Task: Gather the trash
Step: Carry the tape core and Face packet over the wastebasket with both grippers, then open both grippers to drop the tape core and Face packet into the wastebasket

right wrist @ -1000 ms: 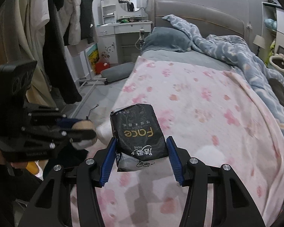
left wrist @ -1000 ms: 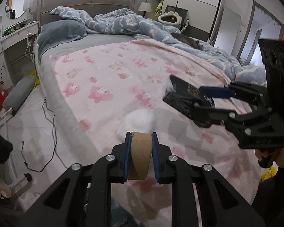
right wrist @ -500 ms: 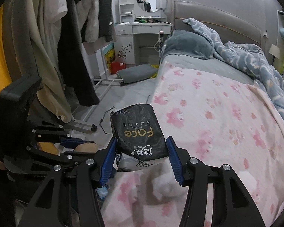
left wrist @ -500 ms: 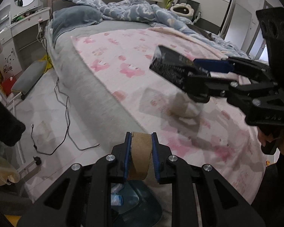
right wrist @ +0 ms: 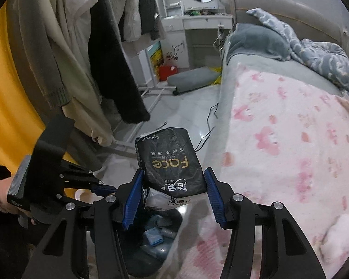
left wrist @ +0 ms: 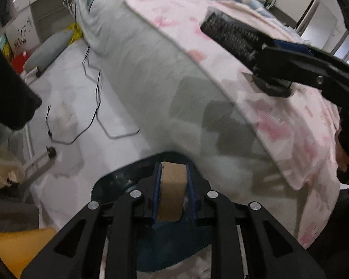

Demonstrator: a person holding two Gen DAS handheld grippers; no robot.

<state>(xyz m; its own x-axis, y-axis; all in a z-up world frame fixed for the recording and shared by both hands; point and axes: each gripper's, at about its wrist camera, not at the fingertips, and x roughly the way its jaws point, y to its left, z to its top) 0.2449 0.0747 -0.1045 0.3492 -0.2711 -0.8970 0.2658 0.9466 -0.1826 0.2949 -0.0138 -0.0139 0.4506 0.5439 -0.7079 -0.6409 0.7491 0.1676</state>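
Trash is in both hands: the cardboard tube (left wrist: 172, 190) clenched in the left gripper (left wrist: 173, 191) right above the bin (left wrist: 118, 181), the tissue pack (right wrist: 172, 165) grasped by the right gripper (right wrist: 173, 195). Better to centre each over the opening before letting go, clear of the bed (right wrist: 279, 139).

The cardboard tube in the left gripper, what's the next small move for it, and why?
Probably open the left gripper and let the cardboard tube drop. The tube is clamped between the pads, and the dark bin with trash already inside sits right beneath it beside the bed, so it should fall in. The right gripper with its black tissue pack can follow.
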